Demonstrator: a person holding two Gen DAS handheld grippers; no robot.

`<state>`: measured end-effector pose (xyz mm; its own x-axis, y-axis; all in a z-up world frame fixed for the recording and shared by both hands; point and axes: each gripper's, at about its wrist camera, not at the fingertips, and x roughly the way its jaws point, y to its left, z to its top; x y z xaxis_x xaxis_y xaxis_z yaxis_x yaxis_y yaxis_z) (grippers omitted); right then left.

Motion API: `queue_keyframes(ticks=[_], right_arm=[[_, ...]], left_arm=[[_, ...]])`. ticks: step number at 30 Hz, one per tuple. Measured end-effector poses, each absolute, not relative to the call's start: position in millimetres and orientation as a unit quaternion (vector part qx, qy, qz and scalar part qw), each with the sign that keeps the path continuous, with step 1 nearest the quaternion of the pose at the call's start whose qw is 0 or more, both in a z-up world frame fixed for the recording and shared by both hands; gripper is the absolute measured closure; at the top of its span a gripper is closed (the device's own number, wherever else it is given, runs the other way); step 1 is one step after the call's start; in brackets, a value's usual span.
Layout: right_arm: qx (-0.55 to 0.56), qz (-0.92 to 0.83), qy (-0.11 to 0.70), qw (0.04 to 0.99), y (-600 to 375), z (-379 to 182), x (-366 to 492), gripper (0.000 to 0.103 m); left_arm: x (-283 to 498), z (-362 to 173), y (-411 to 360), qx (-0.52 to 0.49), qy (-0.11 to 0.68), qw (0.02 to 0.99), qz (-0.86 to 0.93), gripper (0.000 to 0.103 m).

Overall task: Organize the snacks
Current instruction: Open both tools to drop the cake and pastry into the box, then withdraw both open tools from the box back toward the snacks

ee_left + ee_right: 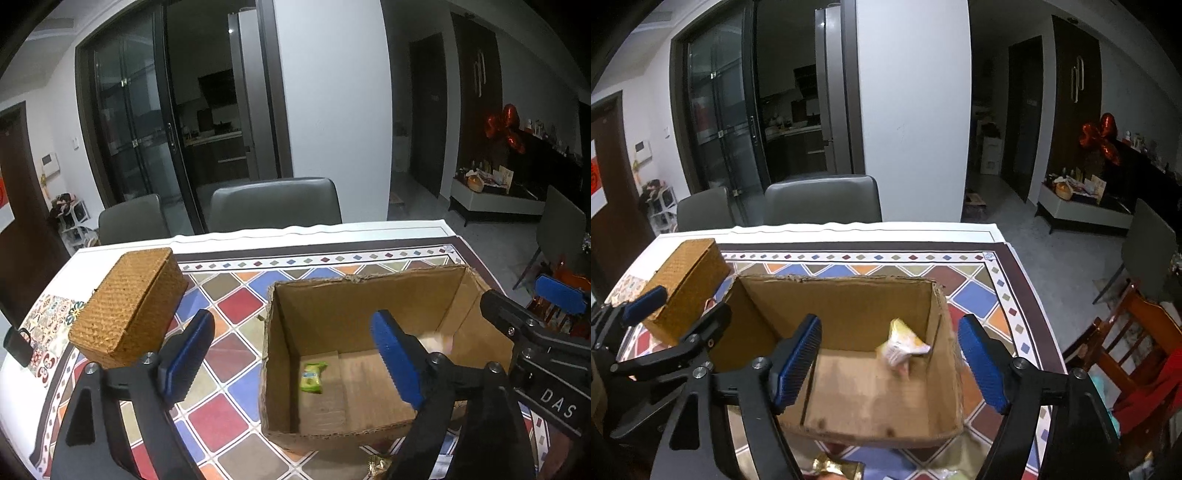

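The left tongs (291, 362) are released: the two blue pads stand wide apart with nothing between them. In the left wrist view one pad (186, 360) sits lower left of centre over the patterned surface (236, 306), and the other pad (397, 360) overlaps the interior of the cardboard box (314, 295).

The right tongs (892, 365) are also released, pads spread, gripping nothing. In the right wrist view they straddle the right half of the box, one pad inside its outline and the other beyond its right wall.

The cardboard box stands open-topped on the surface at the centre of both frames. A green snack packet (313, 376) lies flat on the box floor, near the left wall in the left wrist view. A yellow-and-white snack packet (905, 345) appears blurred inside the box near the far right corner in the right wrist view; whether it rests on the floor or is in the air cannot be told.

A gold-wrapped snack (834, 469) lies on the surface just in front of the box, at the bottom edge of the frame.

A woven lidded basket (129, 306) stands on the surface left of the box, apart from it. Two grey chairs (275, 203) stand behind the far edge of the surface.
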<state>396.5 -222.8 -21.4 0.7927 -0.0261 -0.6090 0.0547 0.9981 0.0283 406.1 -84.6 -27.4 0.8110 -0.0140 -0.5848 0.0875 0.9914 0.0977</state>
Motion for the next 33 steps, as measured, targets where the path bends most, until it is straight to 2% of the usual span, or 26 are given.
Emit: queue_keyframes(ticks=[33], right_arm=[[0.025,-0.035,0.273,0.961,-223.5,16.4,332.5,0.026]], left_arm=[[342.0,13.0,-72.9,0.054,0.272,0.960,-0.024,0.013]])
